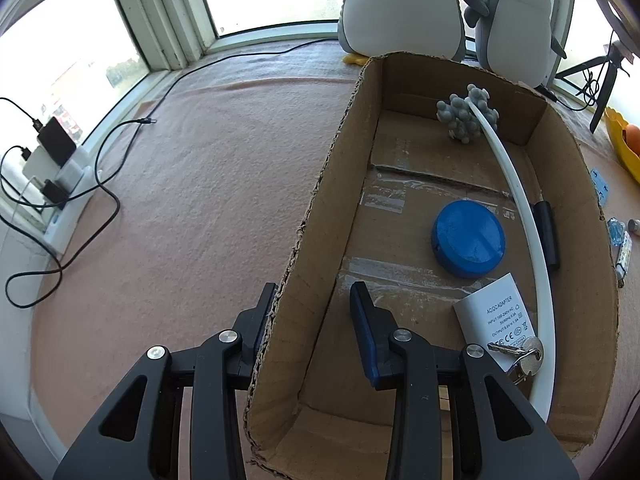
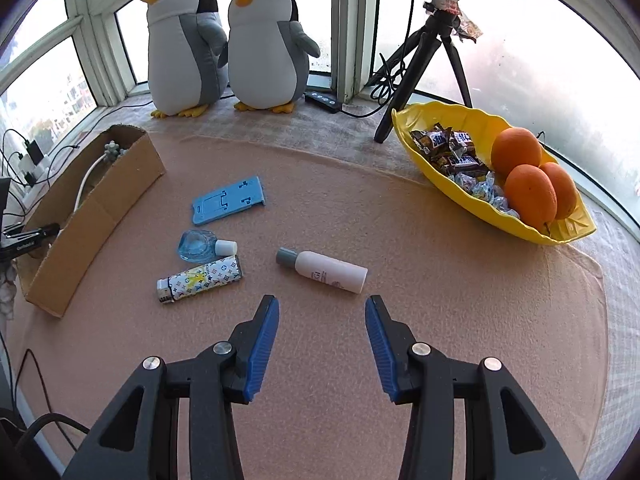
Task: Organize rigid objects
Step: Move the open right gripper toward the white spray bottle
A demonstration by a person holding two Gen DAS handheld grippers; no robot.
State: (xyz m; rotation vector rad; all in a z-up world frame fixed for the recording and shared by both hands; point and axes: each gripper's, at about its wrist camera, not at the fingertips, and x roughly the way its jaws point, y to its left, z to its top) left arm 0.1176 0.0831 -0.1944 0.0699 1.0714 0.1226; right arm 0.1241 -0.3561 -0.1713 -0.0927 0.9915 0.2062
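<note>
- Left wrist view: the left gripper point(image 1: 314, 322) straddles the near-left wall of the open brown cardboard box point(image 1: 320, 216), one finger outside, one inside. The jaws stand apart with a visible gap on each side of the wall, so they are not clamped on it.
- Already in the box: a round blue plastic disc point(image 1: 468, 238) mid-floor, a white AC adapter block point(image 1: 498, 320) with a small metal key point(image 1: 528, 354) resting on it near the near-right corner, a long white curved tube point(image 1: 520, 216) along the right wall, a black cylinder point(image 1: 546, 234) beside it, and a grey knobbly cluster point(image 1: 468, 114) at the far end.
- Right wrist view: the right gripper point(image 2: 322, 320) hovers spread wide and empty above the pink felt mat point(image 2: 400, 280), aimed at the white plastic bottle with a grey cap point(image 2: 322, 270) lying on its side mid-mat.
- Nearer the box lie a patterned lighter point(image 2: 200, 280), a small clear blue bottle point(image 2: 204, 245) and a flat blue phone stand point(image 2: 228, 199).
- Risk: the round bottle would probably roll away if one finger touches it first; the light box could slide or tip if it is not steadied when something drops in.
</note>
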